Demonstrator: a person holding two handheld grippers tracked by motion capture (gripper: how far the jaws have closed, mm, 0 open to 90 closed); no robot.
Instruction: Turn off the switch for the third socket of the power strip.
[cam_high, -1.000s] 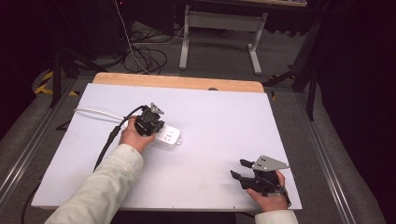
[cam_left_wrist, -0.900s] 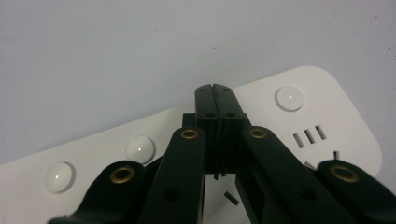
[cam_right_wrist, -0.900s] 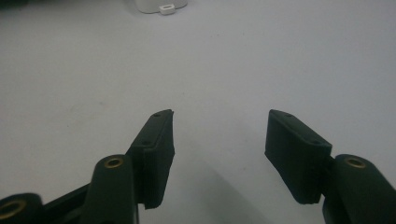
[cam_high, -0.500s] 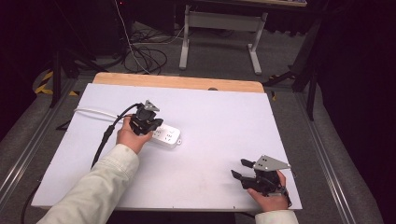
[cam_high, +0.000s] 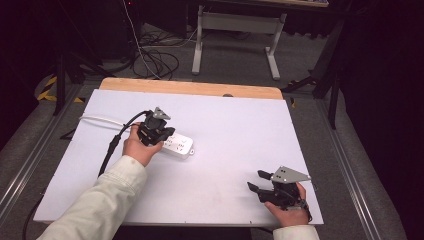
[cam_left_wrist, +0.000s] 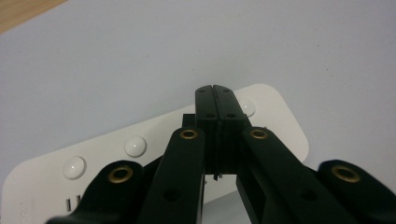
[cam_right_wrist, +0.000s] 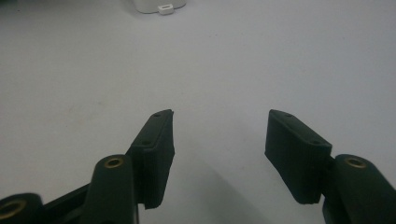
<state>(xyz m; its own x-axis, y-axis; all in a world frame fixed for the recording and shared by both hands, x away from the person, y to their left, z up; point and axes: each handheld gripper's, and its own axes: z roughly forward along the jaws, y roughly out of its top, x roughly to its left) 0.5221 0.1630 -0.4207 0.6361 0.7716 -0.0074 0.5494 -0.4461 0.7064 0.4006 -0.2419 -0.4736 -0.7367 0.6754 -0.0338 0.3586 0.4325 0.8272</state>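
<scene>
Your left gripper (cam_left_wrist: 216, 93) hangs just above the white power strip (cam_left_wrist: 280, 126) on the table (cam_high: 230, 130); its jaws, pressed together with nothing between, have just been opening slightly. They hide the strip's middle. Your right gripper (cam_right_wrist: 219, 135) rests well apart, jaws wide and empty.
</scene>
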